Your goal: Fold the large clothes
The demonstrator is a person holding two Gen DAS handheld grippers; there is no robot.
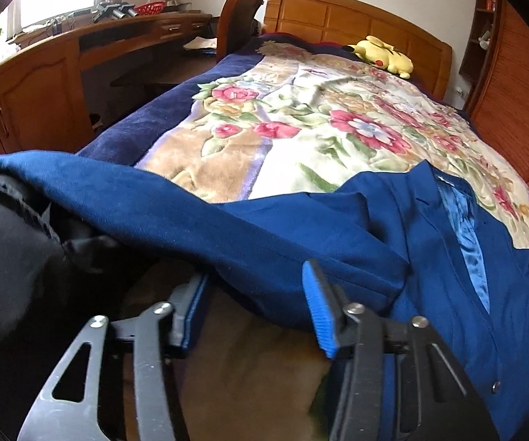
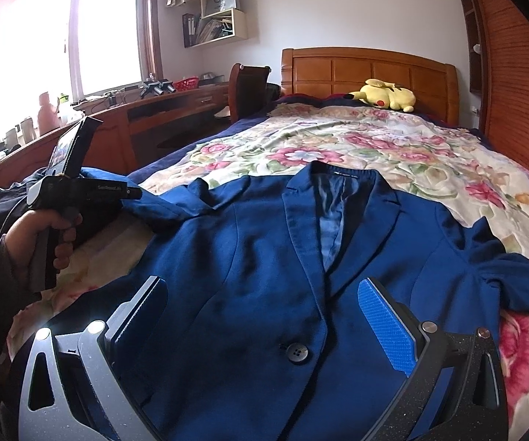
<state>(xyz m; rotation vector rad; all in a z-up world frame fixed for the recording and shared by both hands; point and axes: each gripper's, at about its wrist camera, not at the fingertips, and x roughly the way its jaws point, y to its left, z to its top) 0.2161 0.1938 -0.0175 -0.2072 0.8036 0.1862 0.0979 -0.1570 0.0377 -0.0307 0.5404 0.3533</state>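
Note:
A dark blue blazer (image 2: 257, 257) lies face up on the floral blanket (image 2: 356, 139), collar toward the headboard, one button (image 2: 296, 352) fastened. My right gripper (image 2: 264, 316) hovers open over its lower front, one finger on each side of the front opening, gripping nothing. The blazer's left sleeve (image 1: 146, 213) stretches out toward the bed's left edge. My left gripper (image 1: 253, 308) stands open with the sleeve's lower edge across its tips; the left finger (image 1: 190, 305) is partly hidden by the cloth. A hand (image 2: 43, 235) holds that gripper at the sleeve's end (image 2: 161, 205).
A yellow plush toy (image 2: 385, 97) rests by the wooden headboard (image 2: 367, 70). A desk (image 2: 161, 110) and chair (image 2: 246, 88) stand left of the bed, slatted wardrobe doors (image 2: 514, 92) on the right. Dark cloth (image 1: 7, 257) bunches at the bed's near left corner.

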